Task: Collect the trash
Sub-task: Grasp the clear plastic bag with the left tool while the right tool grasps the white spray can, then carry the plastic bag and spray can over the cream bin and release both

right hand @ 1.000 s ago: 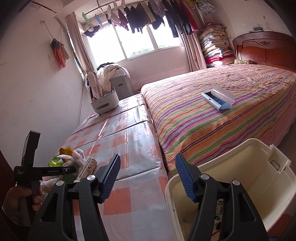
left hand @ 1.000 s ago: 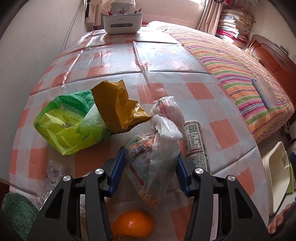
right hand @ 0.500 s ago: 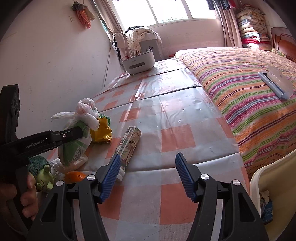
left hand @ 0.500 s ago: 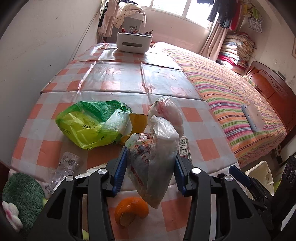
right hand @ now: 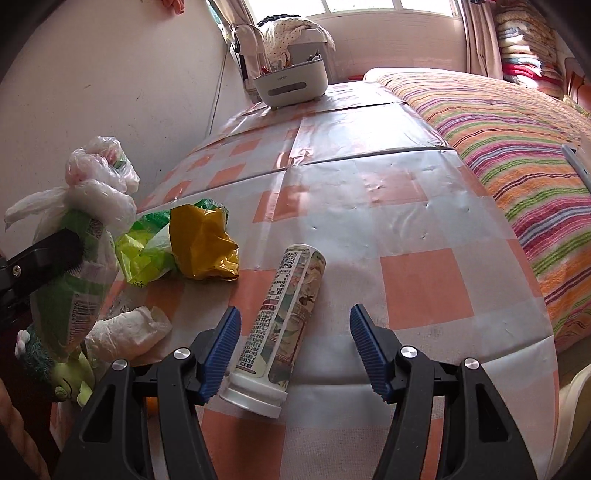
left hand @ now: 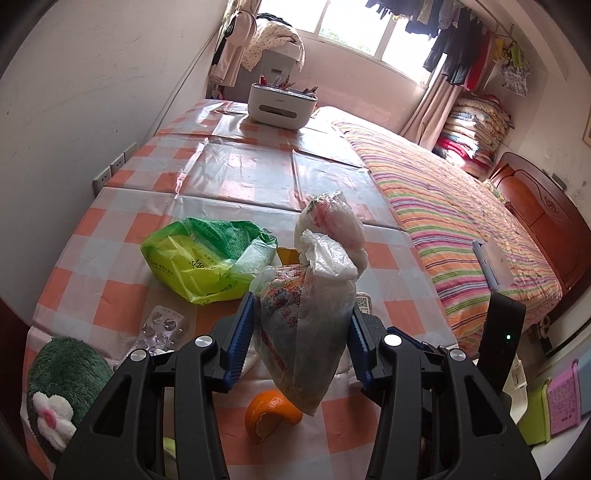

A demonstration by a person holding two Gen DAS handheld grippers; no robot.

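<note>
left tongs (left hand: pixel 301 334) clamp knotted bag (left hand: pixel 310 314); right tongs (right hand: pixel 293 338) spread, empty; checked tablecloth (right hand: pixel 369 206) beside striped bed (left hand: pixel 461 221).

sunlit window (left hand: pixel 354 33), striped bed (left hand: pixel 461 221), checkered table (left hand: pixel 258 173)

My left gripper (left hand: pixel 301 341) and the knotted plastic bag (left hand: pixel 310 314) clamped in it hide most of the printed tube (left hand: pixel 364 301) and all but a corner of the yellow wrapper (left hand: pixel 288 254) on the checked table (left hand: pixel 110 229). The print on the bag is too crumpled for me to read. In my right view, the orange peel (right hand: pixel 152 404) shows only as a sliver behind the gripper's arm, and the cream bin (right hand: pixel 570 398) is cut off at the right edge.
</note>
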